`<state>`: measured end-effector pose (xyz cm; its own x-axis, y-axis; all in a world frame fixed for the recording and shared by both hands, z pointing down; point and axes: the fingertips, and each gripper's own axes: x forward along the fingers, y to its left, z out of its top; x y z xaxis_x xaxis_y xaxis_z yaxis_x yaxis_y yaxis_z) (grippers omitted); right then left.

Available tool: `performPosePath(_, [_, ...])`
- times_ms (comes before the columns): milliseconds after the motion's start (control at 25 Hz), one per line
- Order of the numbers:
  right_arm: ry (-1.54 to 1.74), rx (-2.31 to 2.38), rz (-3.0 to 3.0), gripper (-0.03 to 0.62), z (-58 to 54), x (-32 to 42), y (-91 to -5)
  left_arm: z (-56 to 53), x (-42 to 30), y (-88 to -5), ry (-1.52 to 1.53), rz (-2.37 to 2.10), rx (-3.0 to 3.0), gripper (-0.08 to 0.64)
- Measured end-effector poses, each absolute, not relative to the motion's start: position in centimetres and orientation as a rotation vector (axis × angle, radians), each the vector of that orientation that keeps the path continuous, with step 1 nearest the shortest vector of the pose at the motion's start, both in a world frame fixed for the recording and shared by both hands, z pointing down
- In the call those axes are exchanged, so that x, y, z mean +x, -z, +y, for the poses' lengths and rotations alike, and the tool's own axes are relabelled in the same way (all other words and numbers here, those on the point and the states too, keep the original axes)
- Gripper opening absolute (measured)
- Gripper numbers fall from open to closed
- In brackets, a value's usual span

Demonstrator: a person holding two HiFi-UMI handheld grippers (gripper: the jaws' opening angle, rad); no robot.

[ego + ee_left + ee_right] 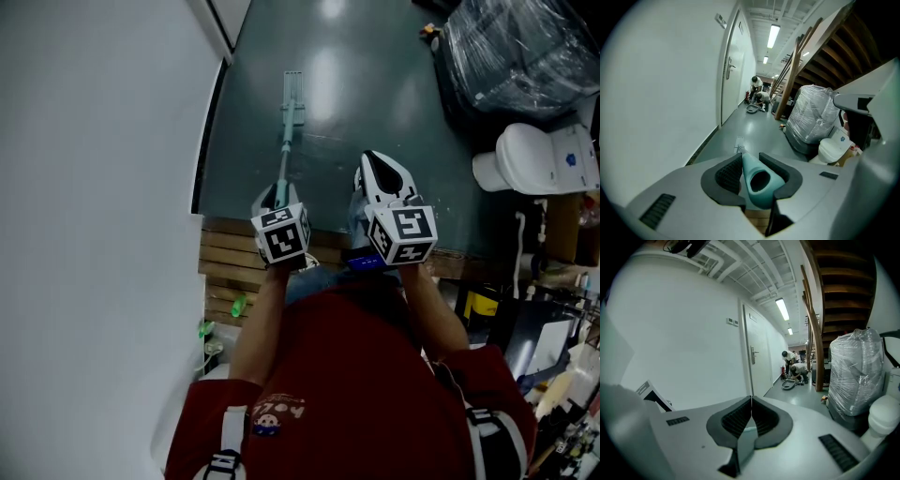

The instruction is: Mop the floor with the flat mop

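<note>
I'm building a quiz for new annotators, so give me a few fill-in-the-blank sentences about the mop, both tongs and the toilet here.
1. The left tongs are shut on the mop's teal ____.
2. The right tongs are shut and hold ____.
3. The mop head lies on the grey ____.
4. The white toilet stands on the person's ____ side.
Missing words: handle; nothing; floor; right.

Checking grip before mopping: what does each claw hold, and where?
Left claw is shut on the mop handle at its hollow top end; right claw is shut, holding nothing.
</note>
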<state>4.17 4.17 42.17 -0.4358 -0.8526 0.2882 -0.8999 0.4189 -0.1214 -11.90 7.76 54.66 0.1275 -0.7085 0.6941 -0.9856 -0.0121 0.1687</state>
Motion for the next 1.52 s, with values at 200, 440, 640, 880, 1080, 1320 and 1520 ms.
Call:
performPosePath(200, [-0.397,1.553,-2.474,0.02,2.9,4.9,-42.7,6.5,-11.4,-54.8,-0.565,-1.642,1.772,0.127])
performPosePath(440, [-0.413,1.567,-2.481,0.02,0.6,5.5,-43.0,4.6,-11.2,-54.9,-0.562,-1.641,1.775,0.127])
performPosePath(640, [-0.429,1.572,-2.477,0.02,-1.3,6.1,-43.8,2.6,-10.9,-55.2,-0.557,-1.647,1.769,0.127])
performPosePath(880, [-0.464,1.577,-2.462,0.02,-3.8,7.3,-45.0,-0.1,-10.2,-55.3,-0.55,-1.648,1.762,0.127])
performPosePath(1080, [-0.489,1.582,-2.454,0.02,-6.1,7.9,-46.1,-2.6,-10.1,-55.8,-0.537,-1.652,1.753,0.127])
performPosePath(1320, [-0.504,1.589,-2.441,0.02,-8.6,8.9,-46.8,-5.8,-9.3,-56.1,-0.536,-1.658,1.754,0.127])
performPosePath(1520, [-0.515,1.598,-2.424,0.02,-11.4,10.0,-47.8,-9.2,-8.6,-56.7,-0.526,-1.666,1.751,0.127])
